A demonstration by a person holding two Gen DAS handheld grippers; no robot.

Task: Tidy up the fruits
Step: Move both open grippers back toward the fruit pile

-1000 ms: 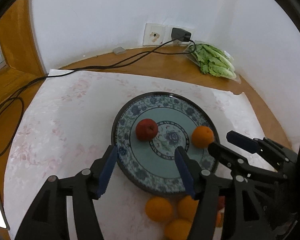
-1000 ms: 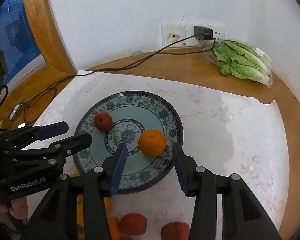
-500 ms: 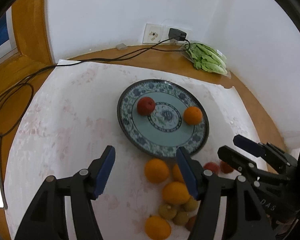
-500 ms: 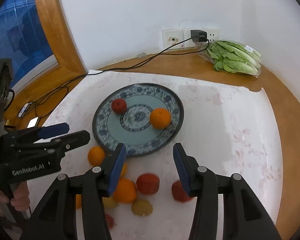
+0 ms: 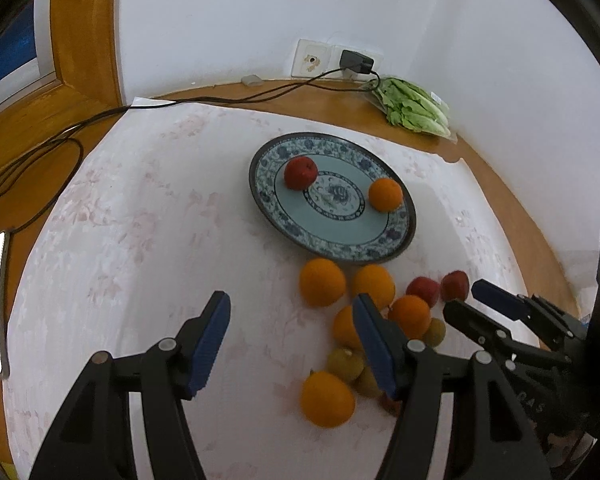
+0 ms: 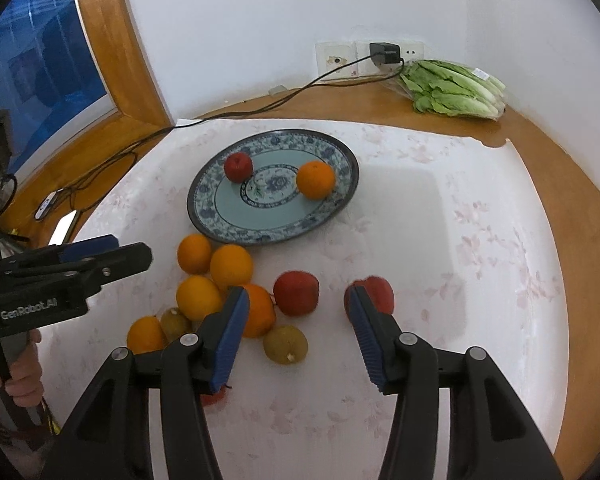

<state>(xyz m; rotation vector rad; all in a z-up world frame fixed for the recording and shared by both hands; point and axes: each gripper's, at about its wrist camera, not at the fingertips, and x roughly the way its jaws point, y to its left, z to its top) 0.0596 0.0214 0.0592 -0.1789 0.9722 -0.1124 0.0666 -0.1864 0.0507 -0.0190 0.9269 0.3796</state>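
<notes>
While both blue-padded grippers, left (image 5: 290, 340) and right (image 6: 296, 336), hang parted and empty, the loose round oranges (image 6: 230, 266) and red apples (image 6: 296, 293) crowd together; a clumsy descent could nudge neighbours rolling across the white cloth (image 6: 440, 240), away from the blue patterned plate (image 6: 220, 232).

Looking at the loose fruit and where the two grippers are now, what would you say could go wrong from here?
1. The oranges lie packed together touching; closing on one may well nudge its neighbours and set them rolling.
2. The orange on the plate sits near the plate's rim; a bump while adding fruit could roll it off.
3. The left gripper and right gripper are both open and close over the same pile, so they may collide.
</notes>
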